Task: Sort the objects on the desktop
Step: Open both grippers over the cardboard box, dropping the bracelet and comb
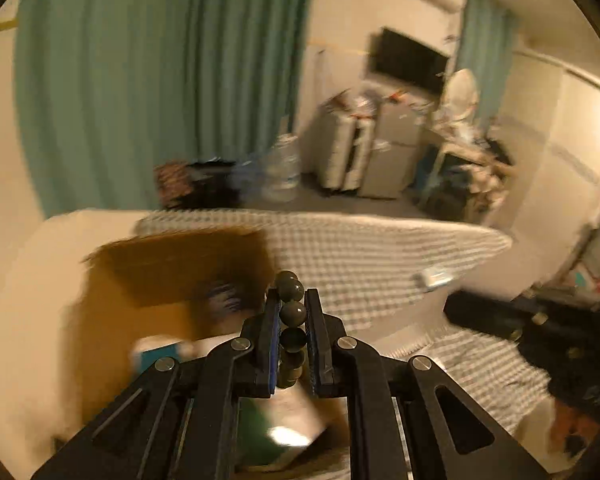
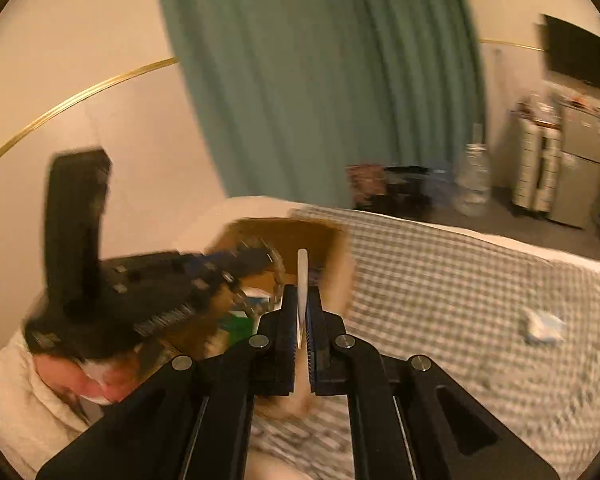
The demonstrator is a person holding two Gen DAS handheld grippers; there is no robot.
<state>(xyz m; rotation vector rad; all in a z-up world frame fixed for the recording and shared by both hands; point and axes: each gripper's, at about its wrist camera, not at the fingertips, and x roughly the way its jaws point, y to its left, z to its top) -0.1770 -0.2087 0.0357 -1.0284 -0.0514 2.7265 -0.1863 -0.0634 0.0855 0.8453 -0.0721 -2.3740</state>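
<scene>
Clearly, the left gripper is clenched on a string of dark beads, its long axis running straight ahead between the fingers, above an open cardboard box. The right gripper pinches a thin white disc edge-on and upright. Both hang over a bed with a checked sheet; a teal curtain hangs behind. Only the right wrist view shows the left gripper's body.
</scene>
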